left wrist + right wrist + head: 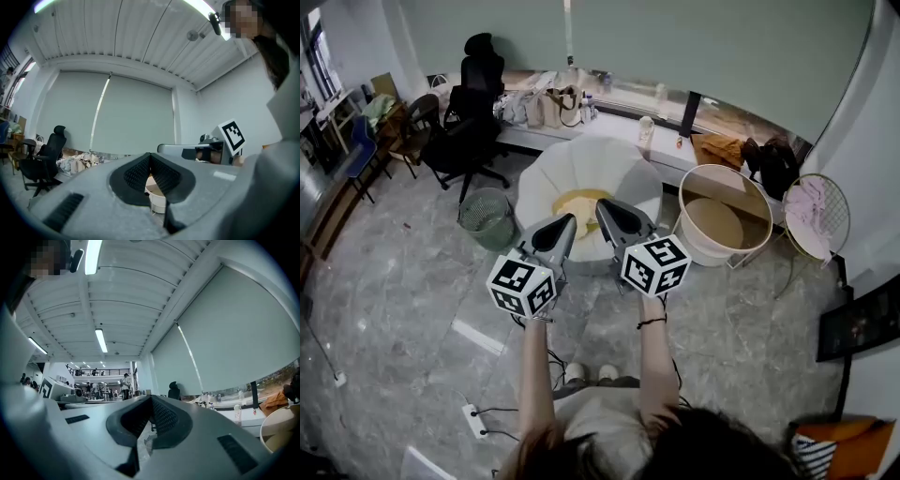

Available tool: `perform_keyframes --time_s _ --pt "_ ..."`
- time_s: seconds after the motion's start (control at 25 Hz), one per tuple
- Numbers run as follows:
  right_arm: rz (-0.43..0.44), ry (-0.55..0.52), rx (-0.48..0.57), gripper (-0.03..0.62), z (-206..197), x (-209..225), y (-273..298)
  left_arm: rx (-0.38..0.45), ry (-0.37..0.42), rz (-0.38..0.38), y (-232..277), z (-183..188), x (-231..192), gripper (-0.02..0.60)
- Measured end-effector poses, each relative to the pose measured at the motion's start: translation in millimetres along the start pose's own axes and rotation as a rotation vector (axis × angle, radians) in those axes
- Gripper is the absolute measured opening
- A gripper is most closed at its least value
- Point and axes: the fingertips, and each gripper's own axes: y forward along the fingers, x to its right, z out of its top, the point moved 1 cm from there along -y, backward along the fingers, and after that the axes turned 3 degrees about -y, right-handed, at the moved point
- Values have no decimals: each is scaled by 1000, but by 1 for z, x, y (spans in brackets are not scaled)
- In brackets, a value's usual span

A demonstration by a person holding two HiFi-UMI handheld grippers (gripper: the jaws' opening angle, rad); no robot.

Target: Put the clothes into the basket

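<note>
A: How many grippers?
B: Two. Your left gripper (571, 219) and your right gripper (601, 203) both have their jaws pressed together, holding nothing.
A: Clothes?
B: One yellow garment (579, 202) on the white seat (581, 161). One basket (766, 214) stands just right of it.

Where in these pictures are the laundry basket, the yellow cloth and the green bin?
basket (712, 223): head view, on its bare inner floor.
yellow cloth (579, 202): head view, on the middle of the part that shows.
green bin (492, 232): head view, on its mesh side wall.
</note>
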Motion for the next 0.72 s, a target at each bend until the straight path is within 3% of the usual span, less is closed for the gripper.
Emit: perform_keyframes --time_s 0.72 --pt "0 58 -9 9 -2 35 -31 -22 1 42 15 -11 19 11"
